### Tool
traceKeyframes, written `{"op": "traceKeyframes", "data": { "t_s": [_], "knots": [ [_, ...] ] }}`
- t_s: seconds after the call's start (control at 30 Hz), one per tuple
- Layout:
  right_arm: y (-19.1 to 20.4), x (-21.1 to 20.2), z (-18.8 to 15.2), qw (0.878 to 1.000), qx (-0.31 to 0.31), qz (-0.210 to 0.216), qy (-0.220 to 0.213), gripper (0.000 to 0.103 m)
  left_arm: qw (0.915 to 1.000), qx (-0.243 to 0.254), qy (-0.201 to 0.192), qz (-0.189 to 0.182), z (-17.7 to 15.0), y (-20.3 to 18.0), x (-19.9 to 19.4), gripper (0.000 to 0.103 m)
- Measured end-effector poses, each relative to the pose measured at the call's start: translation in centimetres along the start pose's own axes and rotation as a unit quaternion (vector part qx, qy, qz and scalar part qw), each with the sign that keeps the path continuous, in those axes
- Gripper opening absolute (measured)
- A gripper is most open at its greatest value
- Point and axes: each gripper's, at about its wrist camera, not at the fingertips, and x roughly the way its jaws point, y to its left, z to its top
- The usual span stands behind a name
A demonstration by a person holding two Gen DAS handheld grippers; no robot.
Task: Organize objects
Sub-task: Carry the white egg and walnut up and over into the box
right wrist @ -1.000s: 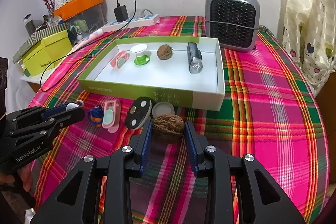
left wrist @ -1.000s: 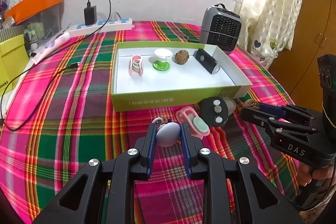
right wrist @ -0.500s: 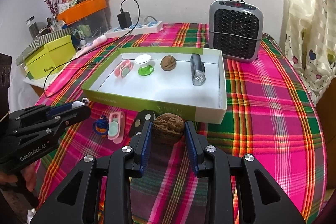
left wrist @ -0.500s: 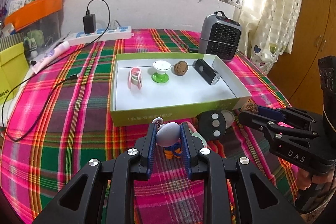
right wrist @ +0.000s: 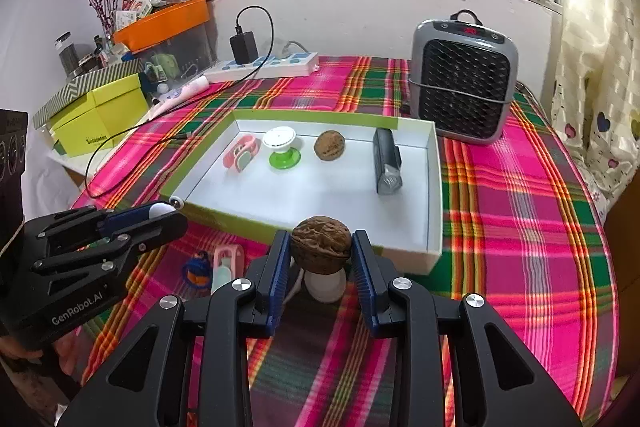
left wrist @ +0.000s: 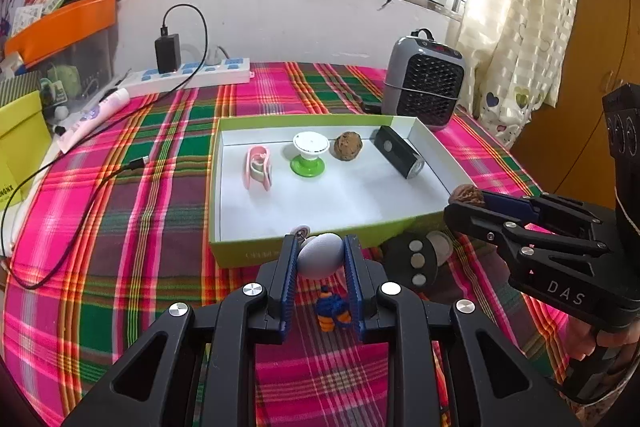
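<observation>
Green box wall [left wrist: 256, 251] stands between held walnut [right wrist: 321, 244] and white tray floor.

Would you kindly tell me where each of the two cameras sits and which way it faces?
Left wrist: on the left gripper, looking down its fingers at the green tray; it grips a grey egg-shaped charm.
Right wrist: on the right gripper, facing the same tray, gripping a walnut.
Shared: tray, heater, and each other's gripper.
</observation>
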Motion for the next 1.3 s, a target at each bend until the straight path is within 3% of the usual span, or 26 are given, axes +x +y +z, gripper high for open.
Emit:
{"op": "traceKeyframes", "data": {
  "t_s": [0.8,1.3],
  "knots": [
    [0.5,5.7,4.1,0.999,-0.029,0.025,0.02,0.032,1.0,-0.003,0.004,0.006,2.1,1.4,3.3,0.021],
    [1.2,8.5,5.2,0.998,-0.043,0.023,0.042,0.032,0.9994,-0.001,0.029,0.02,2.7,2.5,5.9,0.021]
  ]
}}
